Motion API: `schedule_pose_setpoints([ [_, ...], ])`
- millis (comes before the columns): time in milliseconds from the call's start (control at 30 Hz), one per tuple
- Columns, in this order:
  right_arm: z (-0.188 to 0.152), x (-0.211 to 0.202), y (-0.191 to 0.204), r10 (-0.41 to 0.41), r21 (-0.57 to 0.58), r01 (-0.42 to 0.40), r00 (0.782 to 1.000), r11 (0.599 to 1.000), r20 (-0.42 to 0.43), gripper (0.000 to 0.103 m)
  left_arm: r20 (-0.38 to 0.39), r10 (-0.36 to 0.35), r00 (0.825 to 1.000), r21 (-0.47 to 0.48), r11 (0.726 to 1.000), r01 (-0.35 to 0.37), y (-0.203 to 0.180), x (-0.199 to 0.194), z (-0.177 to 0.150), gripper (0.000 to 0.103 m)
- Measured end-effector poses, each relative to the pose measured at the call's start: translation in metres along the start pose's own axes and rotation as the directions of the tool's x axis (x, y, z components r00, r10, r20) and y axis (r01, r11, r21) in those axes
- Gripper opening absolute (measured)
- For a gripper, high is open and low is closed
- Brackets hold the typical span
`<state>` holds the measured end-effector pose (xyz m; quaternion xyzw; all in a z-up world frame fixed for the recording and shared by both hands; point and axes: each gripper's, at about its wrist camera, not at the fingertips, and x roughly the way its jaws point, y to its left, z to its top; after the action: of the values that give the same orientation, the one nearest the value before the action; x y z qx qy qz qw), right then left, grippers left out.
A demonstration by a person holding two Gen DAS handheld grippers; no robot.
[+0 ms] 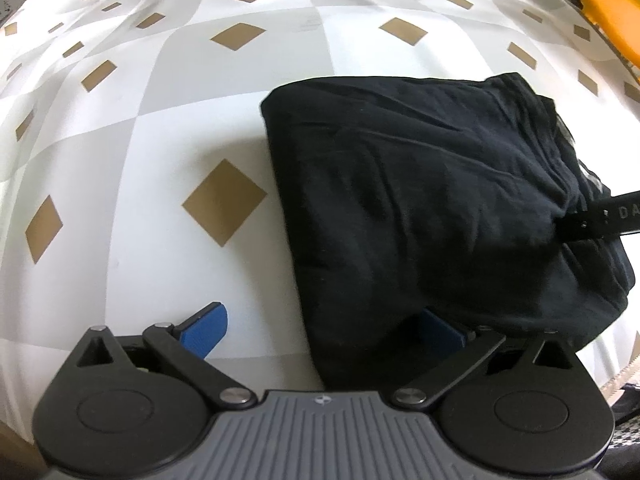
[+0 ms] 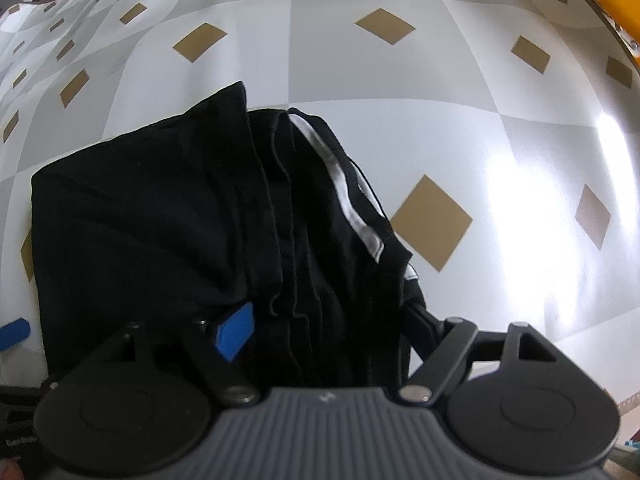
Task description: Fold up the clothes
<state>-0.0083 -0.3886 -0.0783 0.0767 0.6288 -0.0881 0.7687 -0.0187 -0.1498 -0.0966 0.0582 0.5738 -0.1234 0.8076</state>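
Left gripper (image 1: 320,330) spread wide over the near left corner of a folded black garment (image 1: 440,208), left blue pad (image 1: 204,330) on bare tablecloth (image 1: 140,168), right pad tucked under the cloth's near edge. Right gripper (image 2: 328,332) also spread wide, straddling the garment's stacked right-hand folds, blue pad (image 2: 236,330) against the fabric, other finger hidden behind it; whether anything is pinched cannot be told. Garment lying near the front edge of the checked, gold-diamond tablecloth. Orange object (image 1: 612,12) beyond the far right corner.
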Motion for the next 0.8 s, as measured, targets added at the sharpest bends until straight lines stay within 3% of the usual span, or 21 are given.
schedule_pose_setpoints([
  [433, 0.006, 0.001, 0.036, 0.071, -0.079, -0.07, 0.997, 0.994, 0.0, 0.078, -0.008, 0.021, 1.0, -0.08, 0.997, -0.021, 0.044, 0.003, 0.006, 0.103],
  [800, 0.007, 0.0, 0.107, 0.114, -0.232, -0.111, 0.993, 0.966, 0.0, 0.08, -0.038, 0.128, 0.991, -0.137, 0.982, -0.132, 0.1, 0.001, 0.014, 0.103],
])
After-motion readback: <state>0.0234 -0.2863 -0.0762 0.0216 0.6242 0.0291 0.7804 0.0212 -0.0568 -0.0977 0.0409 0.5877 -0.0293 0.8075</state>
